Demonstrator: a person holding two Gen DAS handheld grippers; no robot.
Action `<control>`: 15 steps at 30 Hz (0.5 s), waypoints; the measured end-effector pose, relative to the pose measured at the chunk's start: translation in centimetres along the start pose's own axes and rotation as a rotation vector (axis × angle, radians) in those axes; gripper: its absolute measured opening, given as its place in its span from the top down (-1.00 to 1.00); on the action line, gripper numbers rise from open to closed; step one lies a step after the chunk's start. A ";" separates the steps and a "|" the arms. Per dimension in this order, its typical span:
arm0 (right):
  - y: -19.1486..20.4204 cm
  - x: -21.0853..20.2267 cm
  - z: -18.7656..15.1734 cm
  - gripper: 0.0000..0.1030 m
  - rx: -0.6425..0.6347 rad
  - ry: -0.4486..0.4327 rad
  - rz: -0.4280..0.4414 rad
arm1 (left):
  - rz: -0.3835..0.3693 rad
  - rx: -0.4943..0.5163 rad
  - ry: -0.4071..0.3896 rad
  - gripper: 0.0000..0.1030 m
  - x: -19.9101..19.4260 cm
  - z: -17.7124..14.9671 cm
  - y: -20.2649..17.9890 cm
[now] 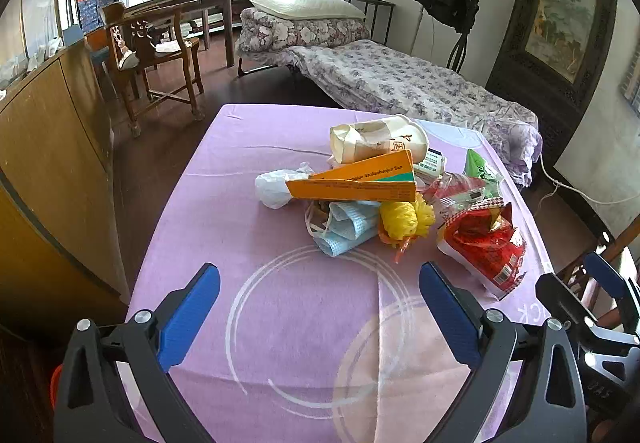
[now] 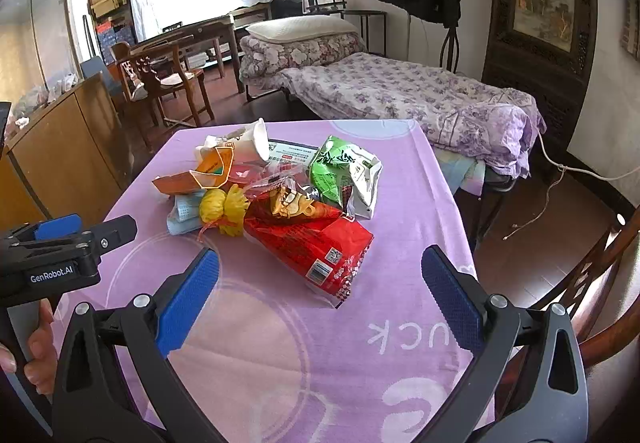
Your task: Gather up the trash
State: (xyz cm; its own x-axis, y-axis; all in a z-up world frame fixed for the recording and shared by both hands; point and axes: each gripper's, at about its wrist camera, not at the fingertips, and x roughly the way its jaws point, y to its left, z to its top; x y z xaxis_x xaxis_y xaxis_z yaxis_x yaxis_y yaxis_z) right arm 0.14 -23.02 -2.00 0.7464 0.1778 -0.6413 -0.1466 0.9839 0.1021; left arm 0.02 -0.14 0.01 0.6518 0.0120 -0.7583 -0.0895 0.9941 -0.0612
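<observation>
A pile of trash lies on the pink tablecloth [image 1: 280,323]: a crushed paper cup [image 1: 376,139], an orange box [image 1: 360,183], a white tissue wad [image 1: 276,187], a blue face mask [image 1: 344,227], a yellow plastic bundle [image 1: 404,219], a red snack bag [image 1: 484,243] and a green packet [image 1: 478,165]. My left gripper [image 1: 320,307] is open and empty, just short of the pile. My right gripper [image 2: 320,291] is open and empty, with the red snack bag [image 2: 312,239] just ahead between its fingers. The green packet [image 2: 344,171] lies behind the bag.
A wooden cabinet [image 1: 52,147] stands left of the table. A bed with a floral cover [image 1: 400,83] is beyond the table's far edge. Wooden chairs [image 1: 156,55] stand farther back. A dark chair [image 2: 592,275] is at the table's right.
</observation>
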 end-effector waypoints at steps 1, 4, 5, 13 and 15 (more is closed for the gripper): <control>-0.1 0.1 0.0 -0.89 0.000 -0.001 0.000 | -0.001 0.000 0.000 -0.89 0.0 0.0 0.0; 0.0 0.3 0.0 -0.89 -0.003 -0.003 -0.002 | -0.002 -0.001 -0.001 -0.89 0.1 0.0 -0.1; 0.0 0.2 0.0 -0.89 -0.003 0.000 -0.003 | -0.004 -0.001 0.000 -0.89 -0.2 0.2 -0.1; -0.1 0.3 0.1 -0.89 -0.005 0.001 -0.002 | -0.004 0.000 -0.001 -0.89 -0.2 0.2 -0.2; -0.1 0.4 0.1 -0.89 -0.006 0.003 -0.006 | -0.004 0.001 -0.002 -0.89 -0.2 0.2 -0.2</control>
State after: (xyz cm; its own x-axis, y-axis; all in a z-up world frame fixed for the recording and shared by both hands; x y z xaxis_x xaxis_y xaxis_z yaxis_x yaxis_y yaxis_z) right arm 0.51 -23.07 -2.16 0.7451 0.1721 -0.6443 -0.1460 0.9848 0.0942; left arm 0.03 -0.28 0.26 0.6540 0.0081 -0.7564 -0.0863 0.9942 -0.0639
